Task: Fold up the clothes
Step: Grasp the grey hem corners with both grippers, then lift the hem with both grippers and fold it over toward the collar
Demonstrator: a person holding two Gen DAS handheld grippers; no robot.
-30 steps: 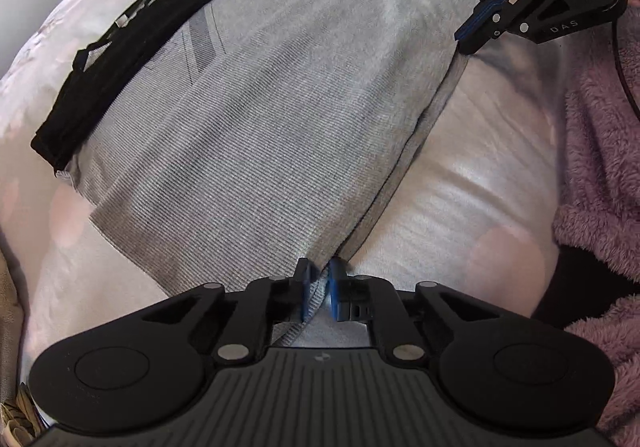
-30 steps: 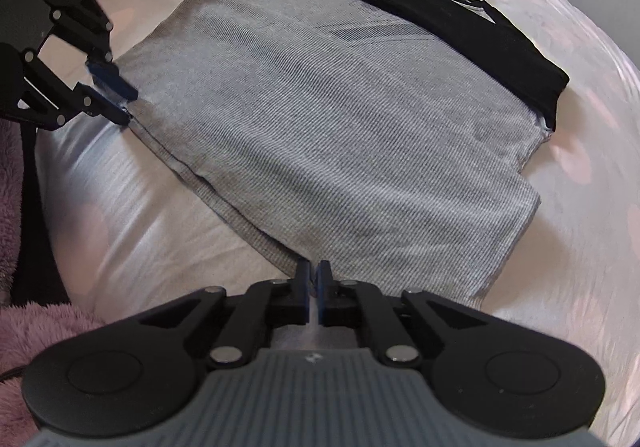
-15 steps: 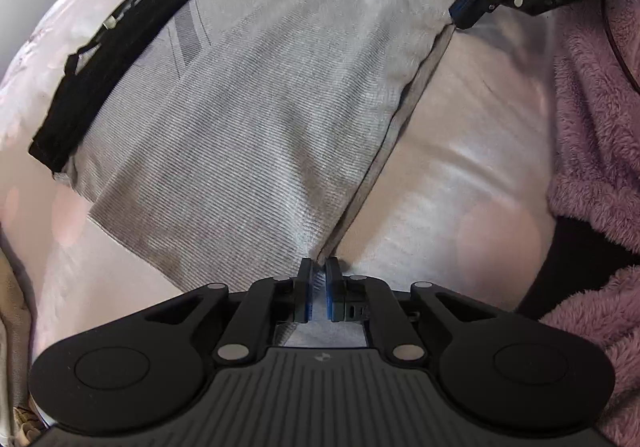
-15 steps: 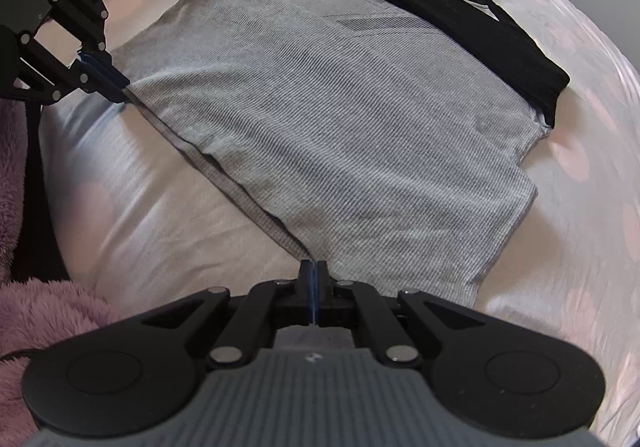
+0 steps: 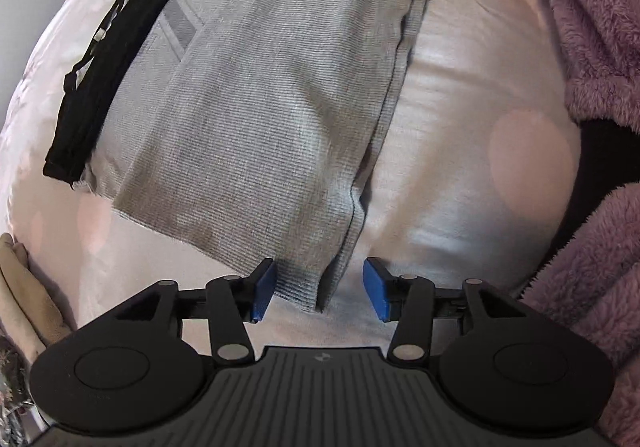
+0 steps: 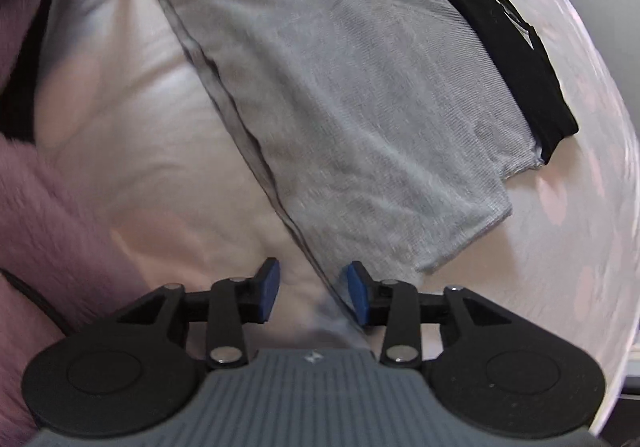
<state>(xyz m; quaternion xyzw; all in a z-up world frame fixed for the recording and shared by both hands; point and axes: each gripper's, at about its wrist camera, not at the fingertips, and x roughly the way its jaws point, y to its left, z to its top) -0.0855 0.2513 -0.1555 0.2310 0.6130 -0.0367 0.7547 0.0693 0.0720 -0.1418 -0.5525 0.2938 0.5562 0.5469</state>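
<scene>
A grey ribbed garment [image 5: 272,95] [image 6: 360,95] lies partly folded on a pale bedsheet [image 5: 460,151], with a black garment [image 5: 104,59] [image 6: 512,39] along its far side. My left gripper [image 5: 320,289] hangs over one near corner of the grey fold, jaws opening; the corner lies loose between the blue pads [image 5: 264,287] without being pressed. My right gripper [image 6: 314,293] hovers over the other end of the folded edge, jaws opening too, with the grey edge running between its pads [image 6: 356,293] untouched. Part of the other gripper shows at the top of each view.
A fuzzy purple sleeve [image 5: 592,47] [image 6: 48,231] borders the sheet on the person's side. Beige folded cloth [image 5: 24,287] lies at the left edge of the left wrist view. The sheet [image 6: 132,143] carries faint pink dots.
Both grippers were shut on the grey garment's folded edge; both now stand apart, the edge released onto the sheet. Both wrists have rolled and sit closer to the cloth.
</scene>
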